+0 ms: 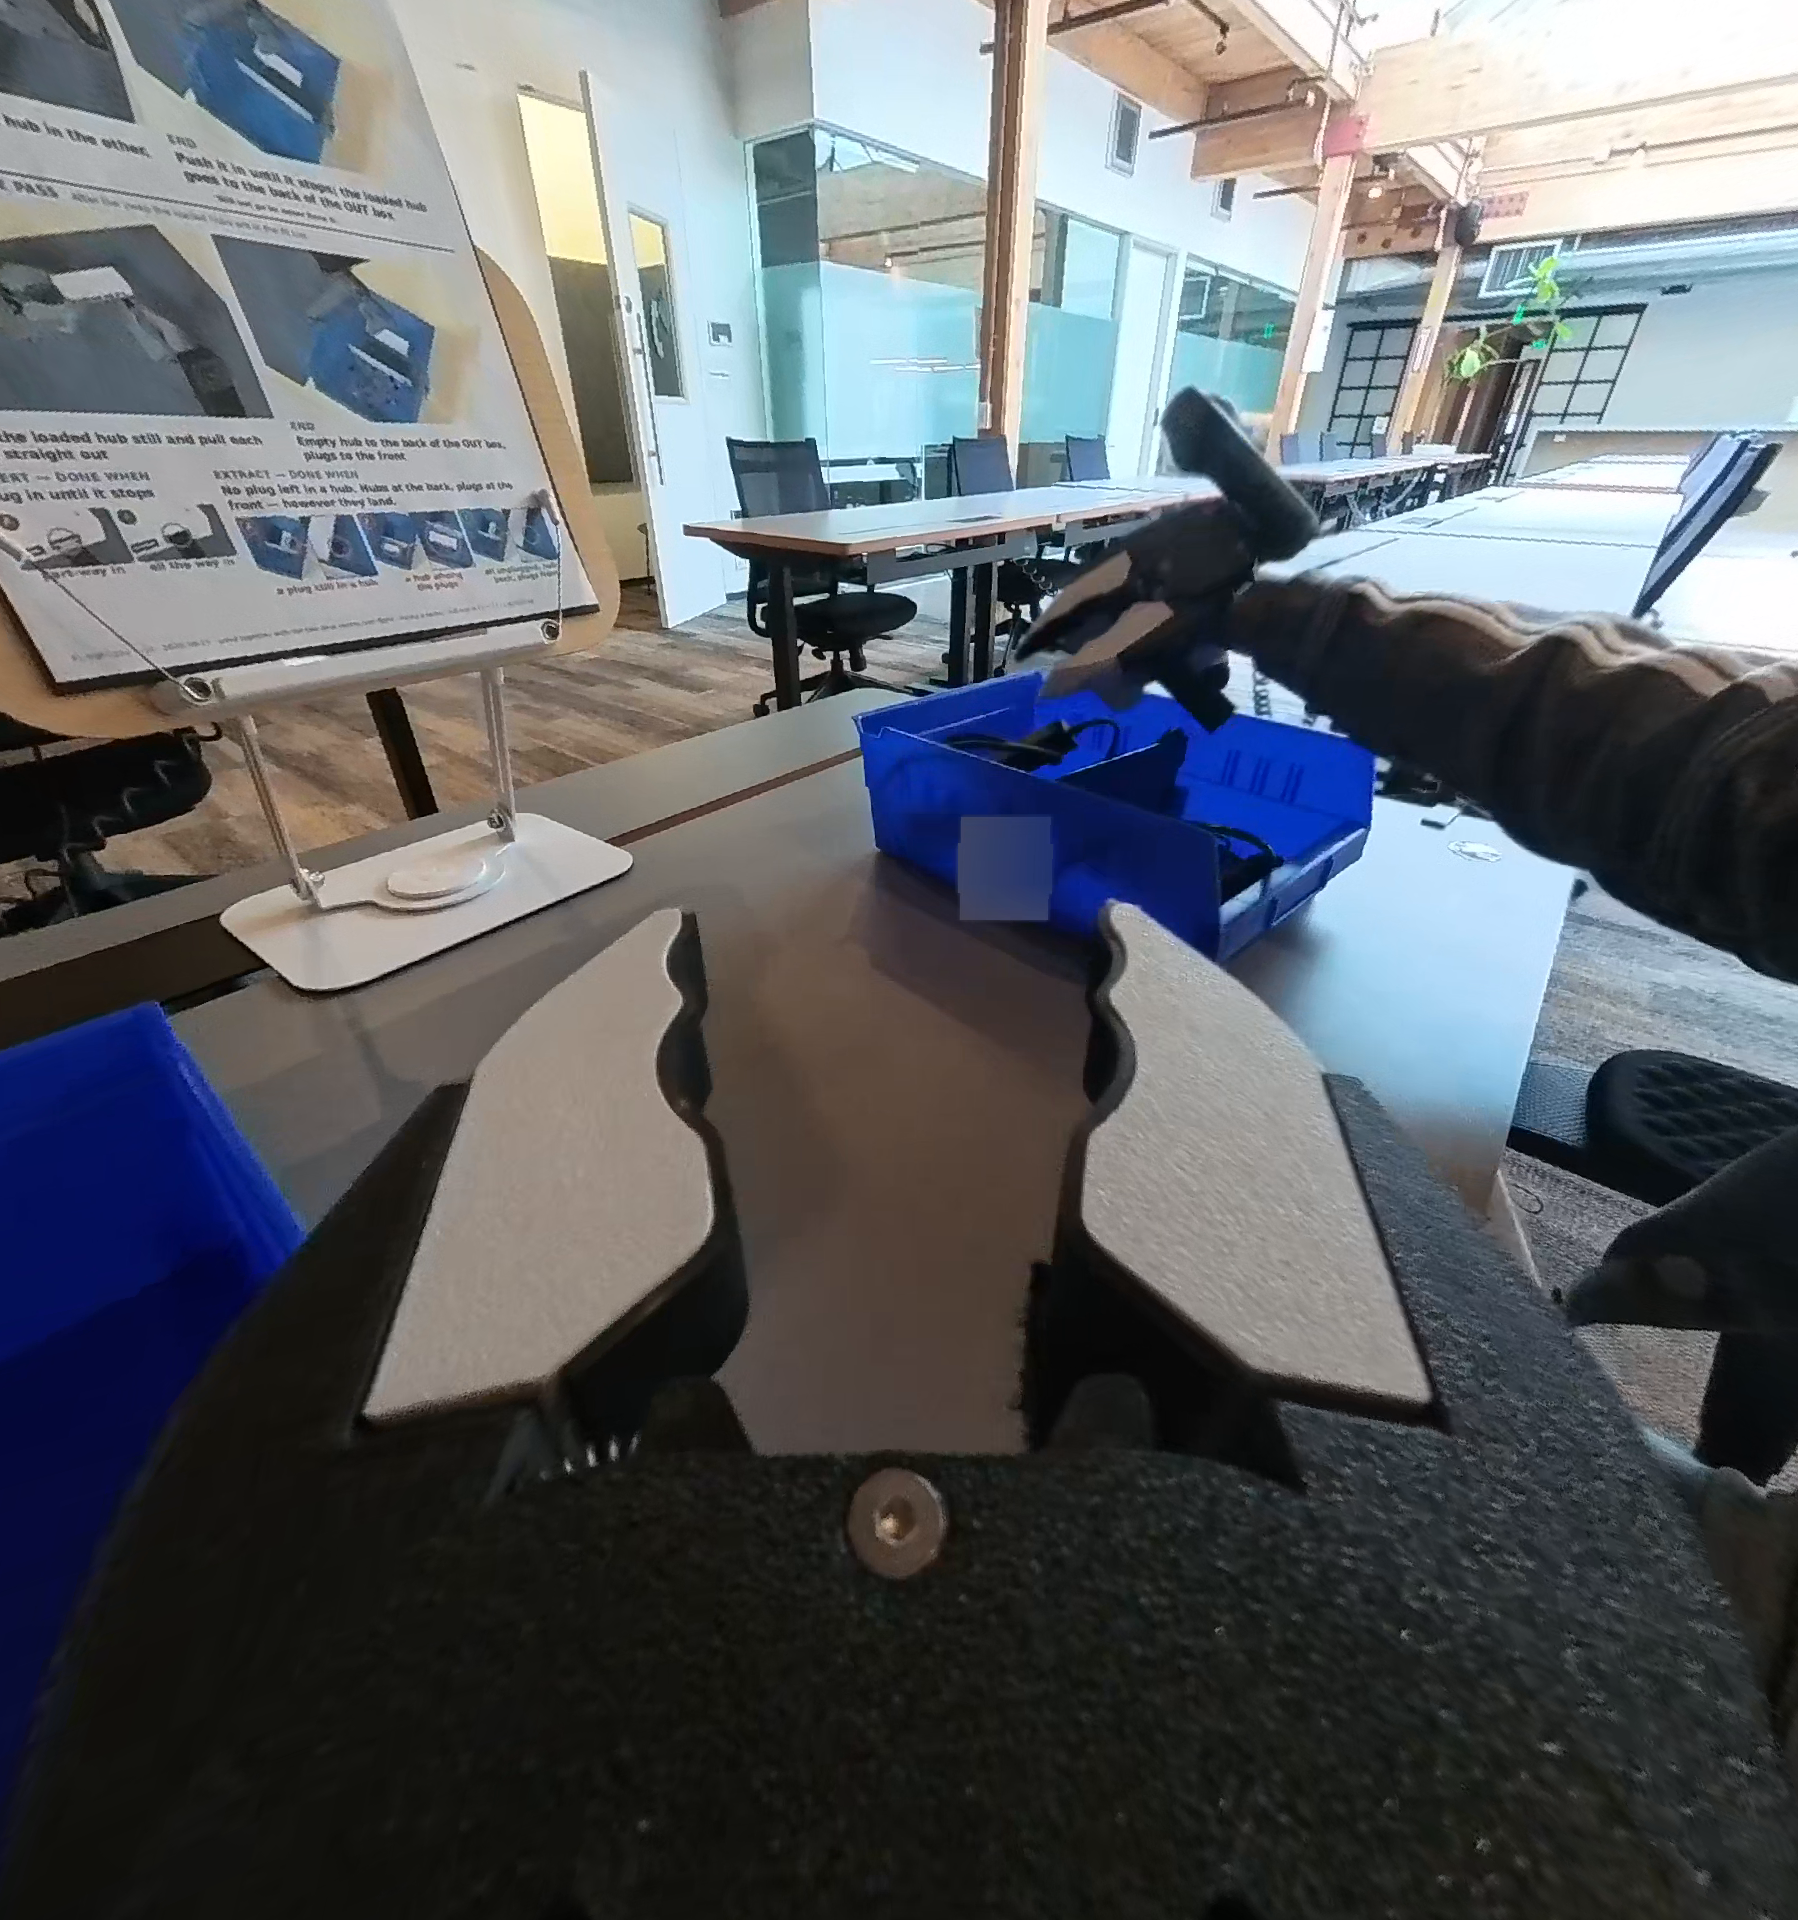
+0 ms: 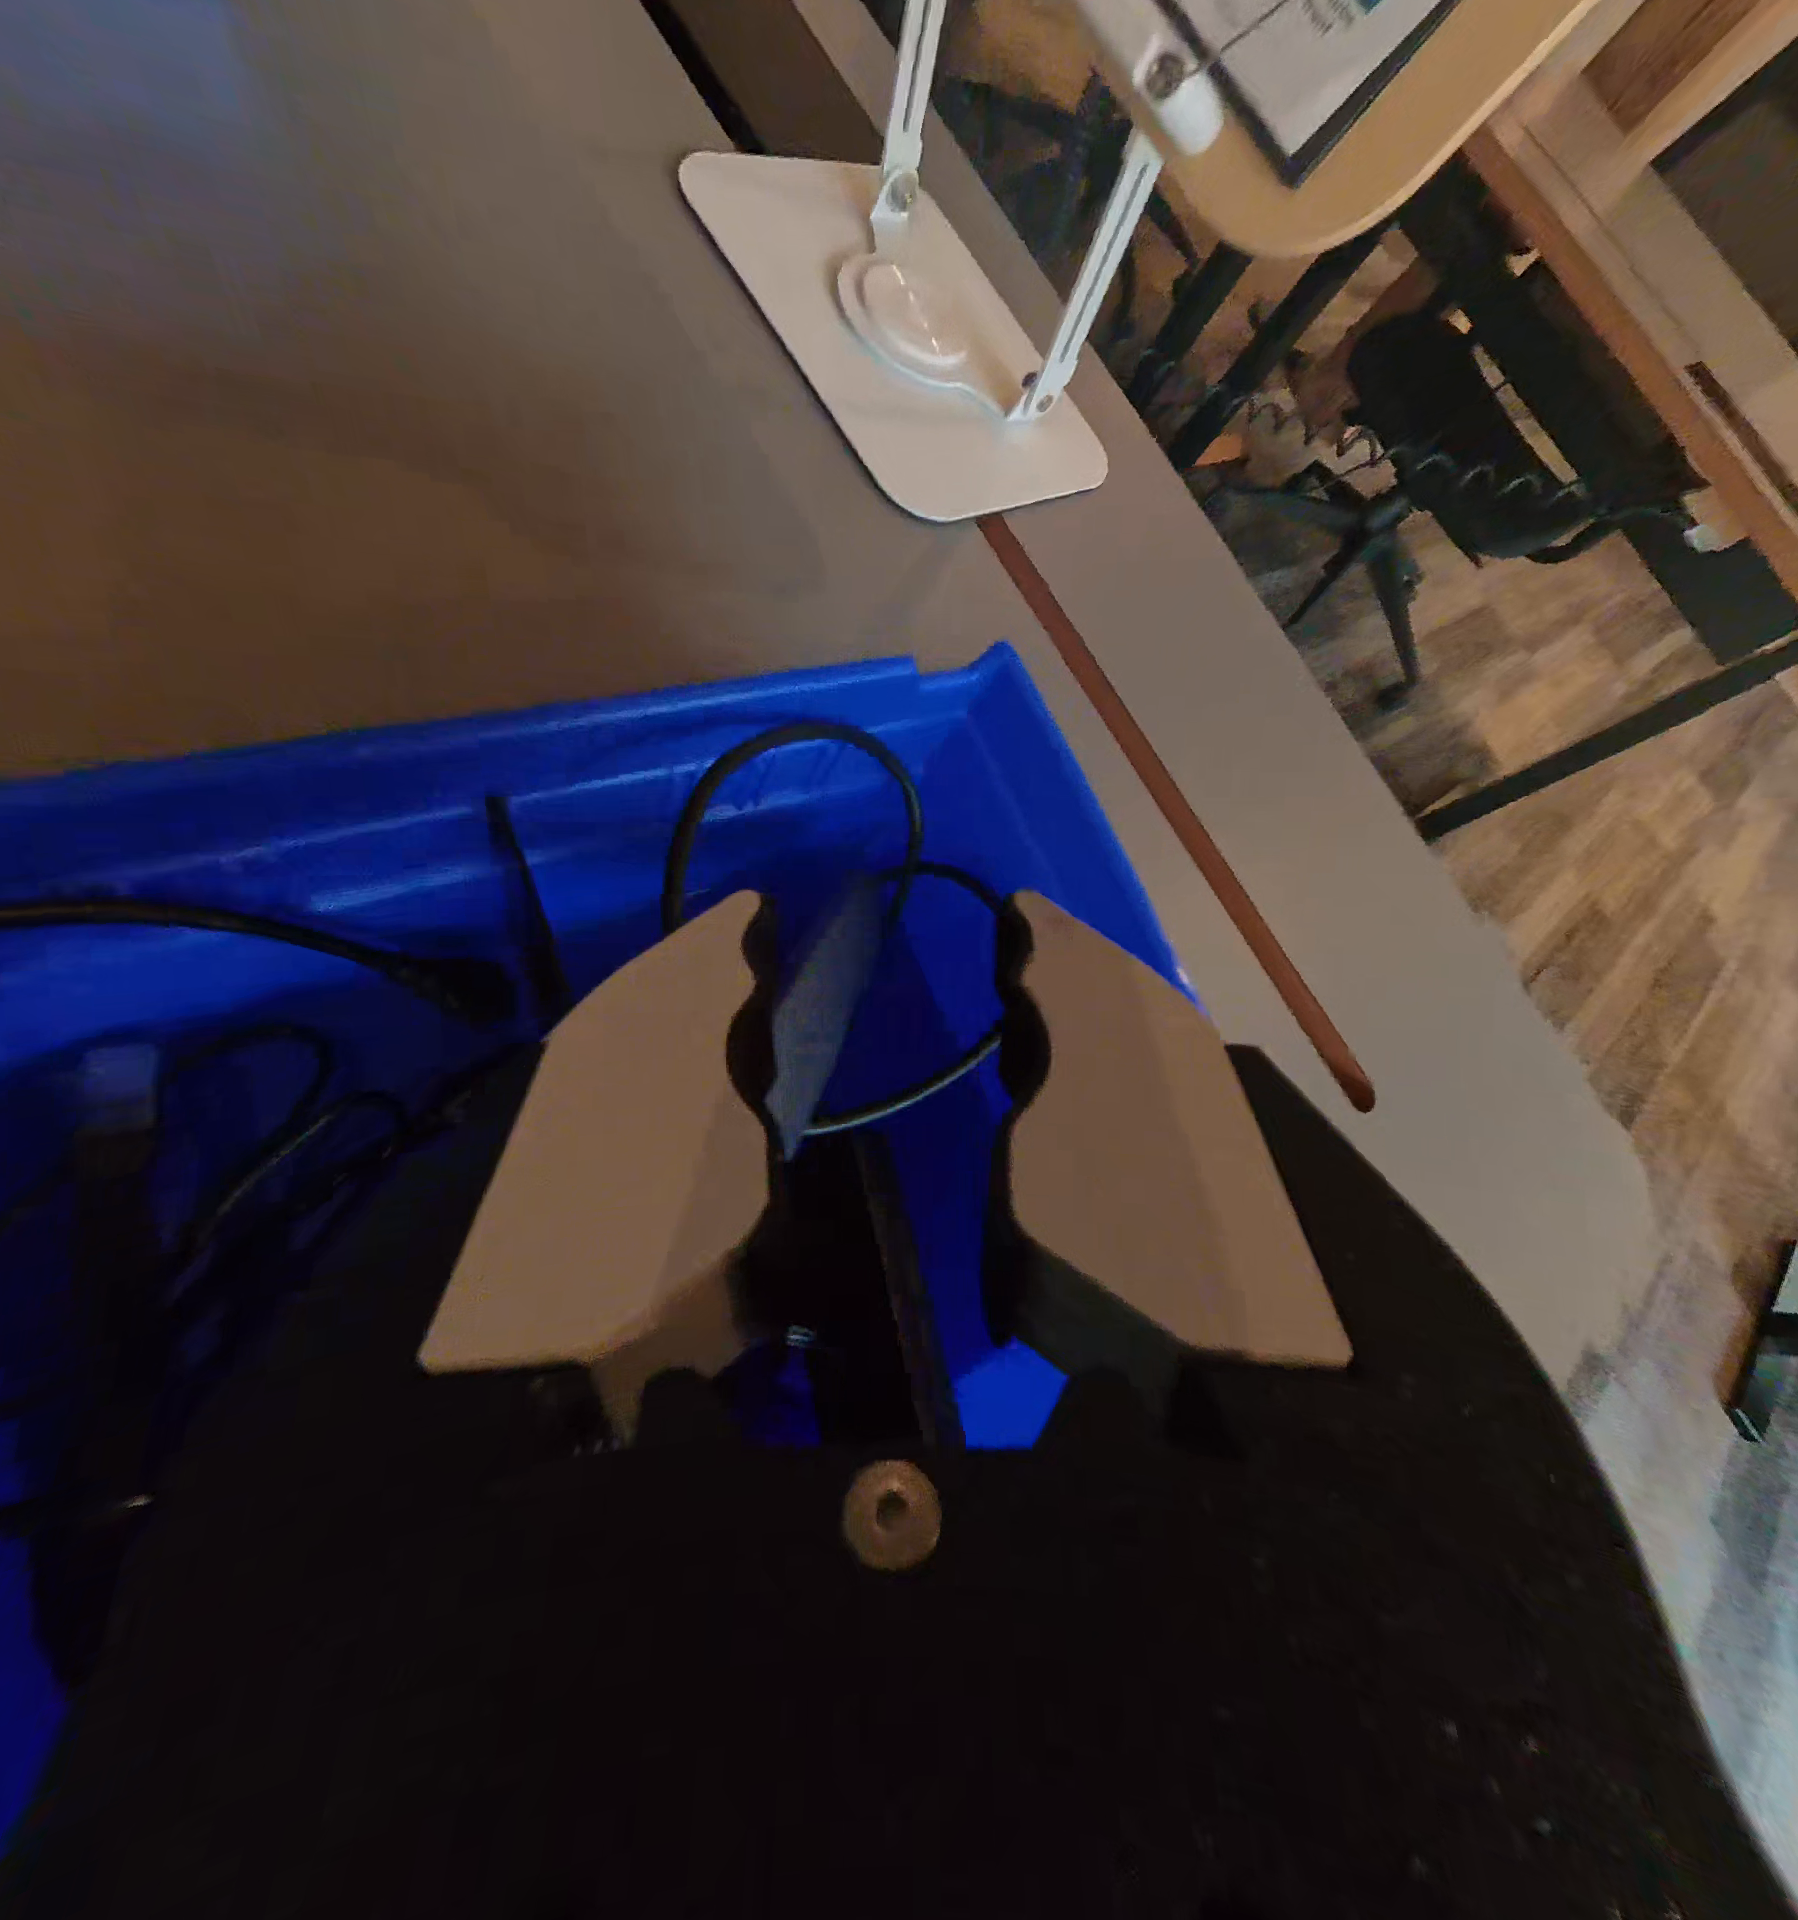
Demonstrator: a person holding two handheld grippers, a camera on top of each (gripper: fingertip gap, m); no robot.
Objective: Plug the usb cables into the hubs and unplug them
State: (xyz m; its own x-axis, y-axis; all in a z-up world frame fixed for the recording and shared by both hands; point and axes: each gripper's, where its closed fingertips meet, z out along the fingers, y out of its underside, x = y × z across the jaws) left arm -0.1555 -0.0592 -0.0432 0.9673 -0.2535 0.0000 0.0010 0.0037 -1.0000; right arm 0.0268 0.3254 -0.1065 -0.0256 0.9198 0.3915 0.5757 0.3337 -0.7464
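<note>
My left gripper [image 1: 895,925] is open and empty, low over the grey table [image 1: 874,1039]. My right gripper [image 2: 884,914] is open and points down into the far end of a blue bin [image 2: 355,831]. A slim grey hub [image 2: 822,1018] stands on edge between its jaws, close to the left finger; I cannot tell if they touch. A thin black cable [image 2: 791,748] loops up from the hub. More black USB cables [image 2: 251,935] lie in the bin's other part. In the left wrist view the right gripper [image 1: 1082,655] hovers over that bin [image 1: 1030,831].
A second blue bin [image 1: 64,1299] stands at my left. A white stand [image 1: 427,894] with an instruction sheet [image 1: 230,364] sits at the table's far edge, also in the right wrist view [image 2: 905,332]. A sleeved arm [image 1: 1549,748] reaches across from the right. Office chairs and desks lie beyond. The left gripper's tips are roughly 45 centimeters from the right gripper's.
</note>
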